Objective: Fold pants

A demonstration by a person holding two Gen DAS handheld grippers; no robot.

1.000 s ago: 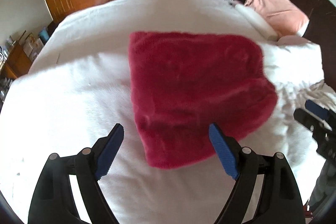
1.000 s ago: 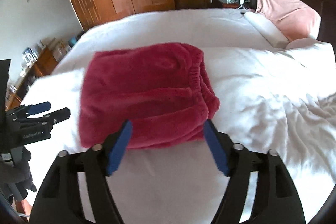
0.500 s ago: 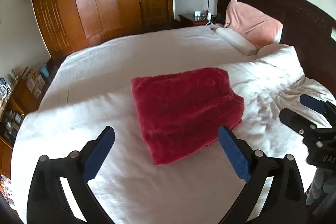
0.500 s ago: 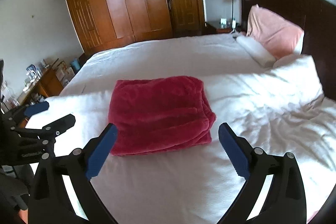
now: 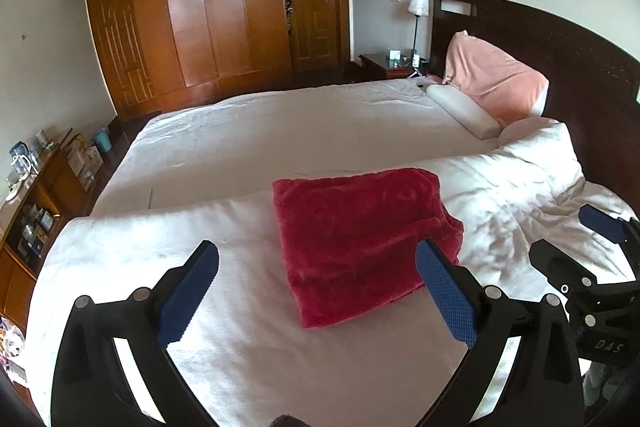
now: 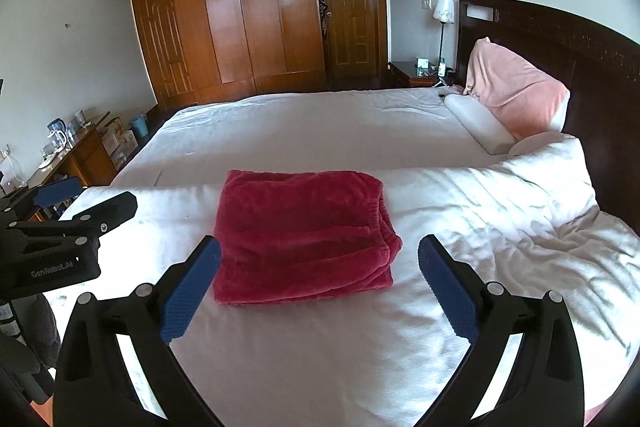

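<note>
The red fleece pants (image 5: pixel 360 239) lie folded in a compact rectangle on the white duvet (image 5: pixel 280 339); they also show in the right wrist view (image 6: pixel 300 239), with the elastic waistband at the right edge. My left gripper (image 5: pixel 318 267) is open and empty, held above the bed in front of the pants. My right gripper (image 6: pixel 320 263) is open and empty, also in front of the pants and apart from them. Each gripper shows in the other's view: the right gripper (image 5: pixel 576 243) at right, the left gripper (image 6: pixel 86 201) at left.
A pink pillow (image 6: pixel 516 91) and a white bolster (image 6: pixel 476 125) lie against the dark headboard (image 6: pixel 560 39) at the right. Rumpled duvet (image 6: pixel 540 227) lies right of the pants. A wooden wardrobe (image 6: pixel 240 19), a nightstand with lamp (image 6: pixel 442 15) and a cluttered side cabinet (image 6: pixel 76 155) stand beyond the bed.
Both grippers have pulled back and up from the folded pants, which now look smaller and further off. Both jaws have opened wider. The pants have not moved.
</note>
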